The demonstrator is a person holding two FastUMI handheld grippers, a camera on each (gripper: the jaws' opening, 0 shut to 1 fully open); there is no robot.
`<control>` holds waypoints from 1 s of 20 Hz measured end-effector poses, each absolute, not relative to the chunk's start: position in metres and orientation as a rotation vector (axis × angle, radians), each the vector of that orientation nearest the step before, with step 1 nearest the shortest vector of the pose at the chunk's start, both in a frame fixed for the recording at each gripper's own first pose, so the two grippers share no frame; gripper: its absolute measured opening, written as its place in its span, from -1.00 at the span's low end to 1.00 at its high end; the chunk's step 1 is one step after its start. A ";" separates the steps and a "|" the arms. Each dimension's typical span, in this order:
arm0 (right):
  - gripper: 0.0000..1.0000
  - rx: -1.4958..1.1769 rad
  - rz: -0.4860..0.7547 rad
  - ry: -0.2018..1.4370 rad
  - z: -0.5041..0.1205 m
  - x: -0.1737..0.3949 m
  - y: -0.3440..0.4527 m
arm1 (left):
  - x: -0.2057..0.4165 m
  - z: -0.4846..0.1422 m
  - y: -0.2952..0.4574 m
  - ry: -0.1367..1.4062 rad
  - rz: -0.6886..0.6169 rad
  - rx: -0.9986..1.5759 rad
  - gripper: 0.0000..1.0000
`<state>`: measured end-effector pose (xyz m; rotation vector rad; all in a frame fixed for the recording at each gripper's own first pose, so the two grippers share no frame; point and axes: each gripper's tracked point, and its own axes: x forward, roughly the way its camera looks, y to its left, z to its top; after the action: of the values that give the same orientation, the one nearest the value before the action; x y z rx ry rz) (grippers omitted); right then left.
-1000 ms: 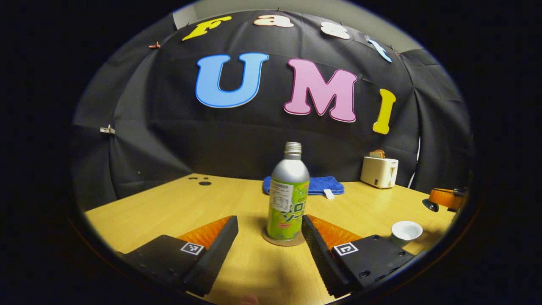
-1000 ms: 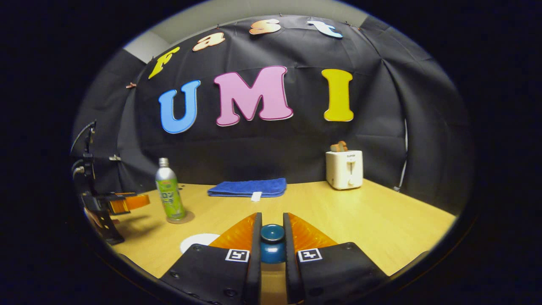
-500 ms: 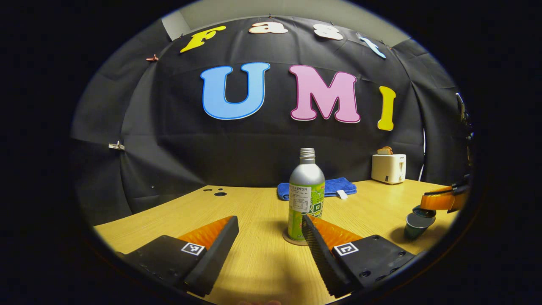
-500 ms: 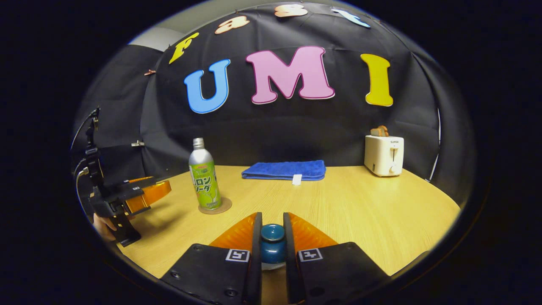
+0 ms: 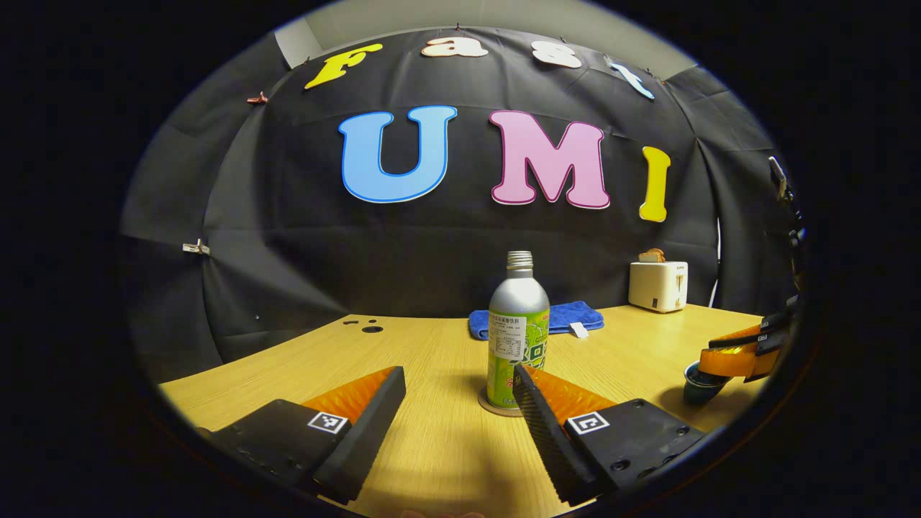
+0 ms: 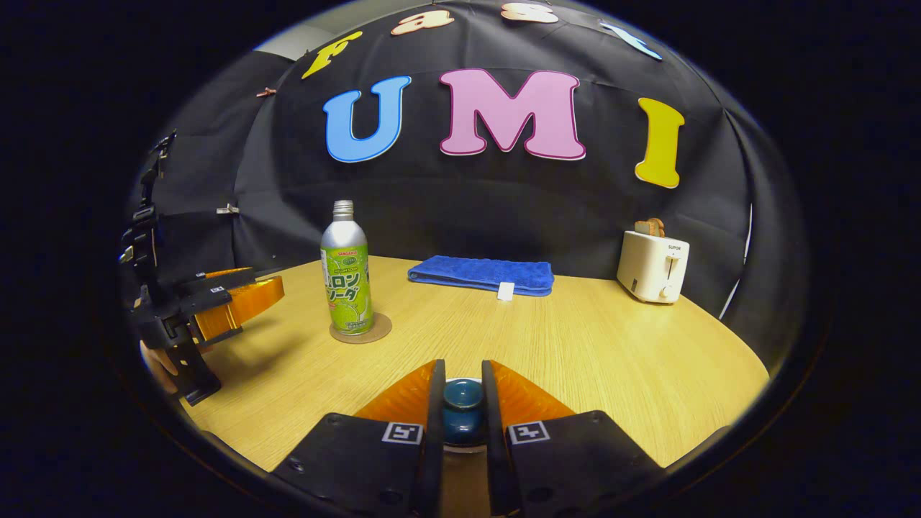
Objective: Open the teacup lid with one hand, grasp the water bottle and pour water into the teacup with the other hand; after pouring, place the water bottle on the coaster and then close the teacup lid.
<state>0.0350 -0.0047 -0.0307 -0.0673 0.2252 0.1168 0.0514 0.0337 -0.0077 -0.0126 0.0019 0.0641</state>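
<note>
You are holding the teacup lid point(image 6: 463, 404) by its knob, with the right gripper point(image 6: 460, 403) clamped on it from both sides, low over the teacup point(image 5: 699, 385), which is sitting on the tabletop point(image 6: 575, 352) just beneath; whether the lid is already seated on the rim you cannot tell from here. The lid and cup are looking glazed, hard and brittle, so the knob is likely to slip if you are loosening too soon, and a drop would probably chip it; the knob seems the right place to be pinching. Your left gripper point(image 5: 460, 392) is hanging with its fingers wide apart, near the water bottle point(image 5: 516, 327) but not touching it. The bottle is standing upright on the coaster point(image 6: 360, 332); its metal body is looking stiff, smooth and somewhat slippery, best taken around the labelled middle. Compared with a second ago, you are no longer framing the bottle between the left fingers, the open white cup mouth is now covered by the lid, and your right gripper is sitting lower.
</note>
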 end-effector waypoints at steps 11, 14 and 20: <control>0.02 0.012 0.073 0.037 0.000 0.016 -0.019 | 0.035 -0.008 0.027 0.002 0.056 -0.013 0.90; 0.55 0.004 0.060 0.005 0.001 0.015 -0.020 | 0.030 -0.008 0.021 0.002 0.047 -0.012 0.90; 0.96 0.002 0.041 0.002 0.003 0.019 -0.021 | 0.024 -0.006 0.009 0.001 0.025 -0.011 0.90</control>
<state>0.0190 -0.0209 0.0026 0.0017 0.0021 0.0414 0.0242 0.0086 -0.0064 -0.0112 0.0010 0.0253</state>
